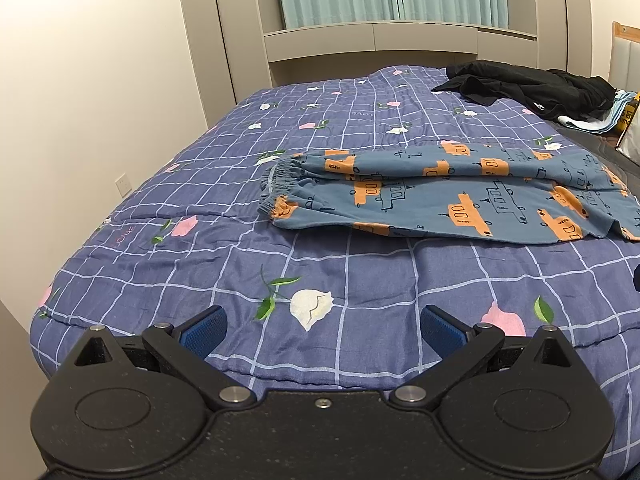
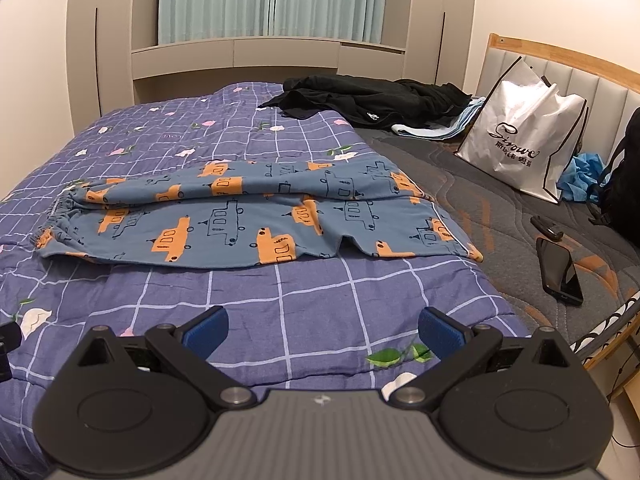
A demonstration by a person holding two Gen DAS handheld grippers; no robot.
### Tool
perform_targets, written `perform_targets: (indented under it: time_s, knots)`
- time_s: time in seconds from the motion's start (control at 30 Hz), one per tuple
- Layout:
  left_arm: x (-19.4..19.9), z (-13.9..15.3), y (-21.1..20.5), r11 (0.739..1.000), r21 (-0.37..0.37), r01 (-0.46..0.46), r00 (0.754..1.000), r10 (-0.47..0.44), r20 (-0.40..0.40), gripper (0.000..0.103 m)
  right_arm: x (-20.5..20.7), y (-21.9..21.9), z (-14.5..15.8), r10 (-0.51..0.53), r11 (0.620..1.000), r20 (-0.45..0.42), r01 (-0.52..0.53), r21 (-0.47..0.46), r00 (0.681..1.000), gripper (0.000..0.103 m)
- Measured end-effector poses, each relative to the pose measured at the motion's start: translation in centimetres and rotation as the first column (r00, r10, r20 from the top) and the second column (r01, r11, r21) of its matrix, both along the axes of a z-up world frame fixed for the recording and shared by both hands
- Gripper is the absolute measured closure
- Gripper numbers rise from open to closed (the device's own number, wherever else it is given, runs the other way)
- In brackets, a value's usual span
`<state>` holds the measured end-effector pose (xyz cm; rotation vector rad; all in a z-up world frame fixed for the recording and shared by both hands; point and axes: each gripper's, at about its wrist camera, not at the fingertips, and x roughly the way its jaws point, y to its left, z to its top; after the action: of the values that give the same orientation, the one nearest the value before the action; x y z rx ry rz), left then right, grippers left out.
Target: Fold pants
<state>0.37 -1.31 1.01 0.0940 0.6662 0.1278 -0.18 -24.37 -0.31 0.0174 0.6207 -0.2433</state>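
Blue pants (image 1: 448, 196) printed with orange vehicles lie on the checked blue quilt (image 1: 224, 184), one leg laid over the other, elastic waistband to the left. In the right wrist view the same pants (image 2: 248, 216) stretch across the middle of the quilt (image 2: 304, 300), cuffs near its right edge. My left gripper (image 1: 323, 330) hovers open over the quilt's near edge, well short of the pants, holding nothing. My right gripper (image 2: 323, 330) is open too, also empty and nearer than the pants.
Black clothes (image 2: 372, 102) and a light blue cloth are piled at the far end of the bed. A white shopping bag (image 2: 524, 140) stands by the headboard. A black phone (image 2: 560, 270) and a small dark object lie on the bare grey mattress (image 2: 500, 216) at right.
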Motion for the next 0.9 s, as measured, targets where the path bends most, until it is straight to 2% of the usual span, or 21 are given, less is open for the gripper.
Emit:
perform_targets:
  time_s: [0.23,0.4,0.5,0.67,0.8,0.9]
  knots:
    - [0.4,0.2,-0.3,1.0,0.009,0.006,1.0,-0.006,-0.008,0.0,0.1,0.1,0.0,0.009,1.0,-0.007,-0.009,0.004,1.0,0.0]
    - [2.7,1.0,-0.6,0.999,0.021,0.024,1.0,-0.024,-0.013,0.0,1.1,-0.1,0.1,0.025,1.0,-0.019,-0.025,0.014,1.0,0.0]
    - [5.2,2.0,-0.4,0.998,0.04,0.051,0.999,-0.051,0.011,0.0,2.6,0.0,0.2,0.061,0.998,-0.025,-0.061,0.008,0.998,0.0]
    - [11.1,3.7,-0.1,0.991,0.12,0.057,0.996,-0.065,0.067,0.0,6.7,-0.1,1.2,0.19,0.981,-0.015,-0.19,-0.03,0.982,0.0]
    - [16.7,4.5,0.4,0.982,0.177,0.061,0.996,-0.073,0.059,0.0,11.0,-0.4,2.4,0.335,0.94,0.01,-0.334,-0.063,0.942,0.0]
    - [20.7,4.8,0.7,0.975,0.21,0.068,0.996,-0.079,0.045,0.0,15.1,-1.5,3.5,0.412,0.911,0.036,-0.412,-0.003,0.91,0.0]
